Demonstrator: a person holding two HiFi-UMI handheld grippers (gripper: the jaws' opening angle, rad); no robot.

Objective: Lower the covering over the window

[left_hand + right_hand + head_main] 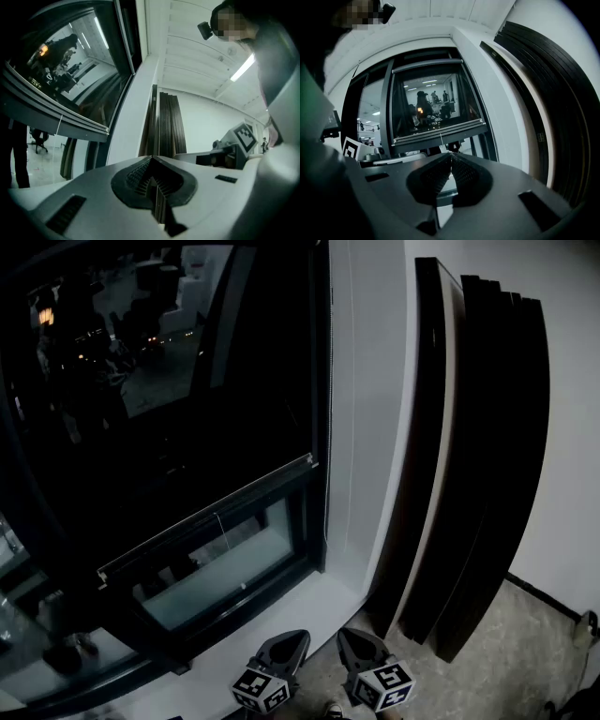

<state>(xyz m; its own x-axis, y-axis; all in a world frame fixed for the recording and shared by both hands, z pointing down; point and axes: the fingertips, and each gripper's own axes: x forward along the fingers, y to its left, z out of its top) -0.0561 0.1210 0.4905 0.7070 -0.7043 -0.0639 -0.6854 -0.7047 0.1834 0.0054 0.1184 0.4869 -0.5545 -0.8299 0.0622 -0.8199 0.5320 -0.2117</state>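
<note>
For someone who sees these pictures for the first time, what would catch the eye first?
The dark window covering fills the left side, its bottom rail hanging above a strip of bare glass. Right of it, tall dark boards lean against the white wall. At the bottom, the left gripper and right gripper sit side by side, fingers shut on nothing.

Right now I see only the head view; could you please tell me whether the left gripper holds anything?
Observer: No. In its own view the left gripper is shut, with nothing between the jaws.
Operator: Thank you. And the right one?
Observer: The right gripper is shut and empty too.
Operator: Where does it aim?
Observer: At the blind's rail; in its view the cord hangs just above its tips.
</note>
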